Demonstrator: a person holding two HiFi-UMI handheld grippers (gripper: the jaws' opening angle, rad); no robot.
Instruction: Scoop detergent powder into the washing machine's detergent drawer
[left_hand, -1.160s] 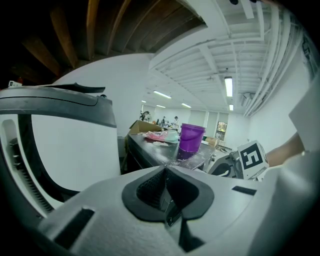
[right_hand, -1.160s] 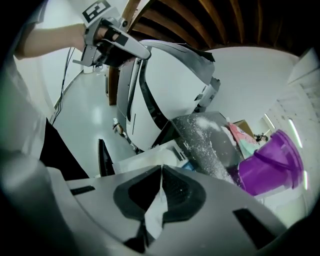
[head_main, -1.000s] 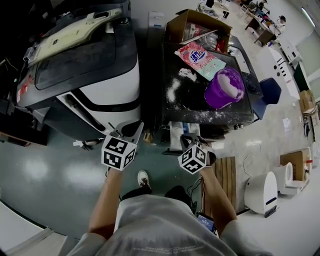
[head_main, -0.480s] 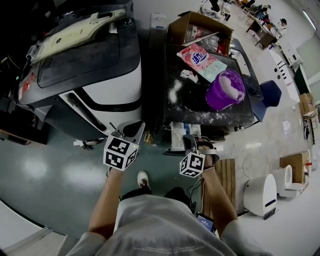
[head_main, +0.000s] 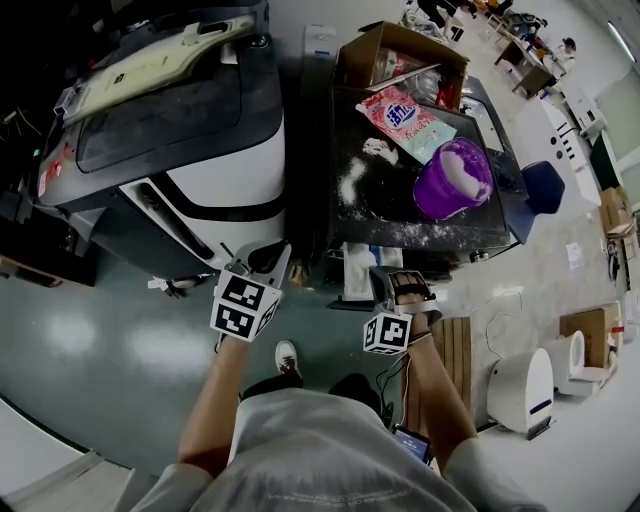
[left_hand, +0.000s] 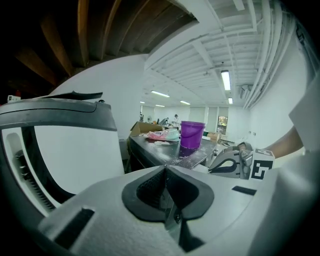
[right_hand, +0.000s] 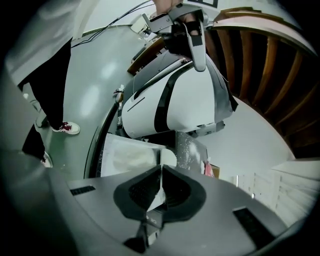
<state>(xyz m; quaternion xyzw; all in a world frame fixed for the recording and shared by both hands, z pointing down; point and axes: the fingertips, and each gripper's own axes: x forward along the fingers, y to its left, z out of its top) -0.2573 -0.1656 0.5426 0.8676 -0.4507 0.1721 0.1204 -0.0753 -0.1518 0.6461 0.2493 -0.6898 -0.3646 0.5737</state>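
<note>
**Both hand-held grippers closed and empty in front of a powder-dusted desk**

From the head camera, a black flat-topped desk (head_main: 395, 205) fills the upper middle of the scene. On the desk's right half stands a round purple plastic bucket (head_main: 433, 197). It is open at the top and has white detergent powder (head_main: 462, 170) heaped inside.

More of the white powder lies as spilled patches (head_main: 347, 182) on the desk's left half and along its near edge. Behind the bucket, toward the desk's far edge, a flat pink detergent bag (head_main: 405, 118) lies on the surface. An open brown cardboard box (head_main: 400, 50) sits at the desk's far edge.

Just beside the desk's left side stands a large white and dark grey washing machine (head_main: 215, 170). The pictures do not show which part of it is the detergent drawer.

The person stands in front of the desk's near edge with both arms reaching forward. The left hand-held gripper (head_main: 265, 260) is off the desk's near left corner, close to the washing machine's front. Its own camera shows the two jaws pressed fully together with nothing between them.

The right hand-held gripper (head_main: 398, 278) is just in front of the middle of the desk's near edge and does not touch it. Its jaws are likewise closed tight on nothing. Both are well apart from the bucket and the powder.

In front of the desk lies a glossy grey-green floor (head_main: 100, 340). One white sneaker (head_main: 287, 357) shows on it between the person's arms.
</note>
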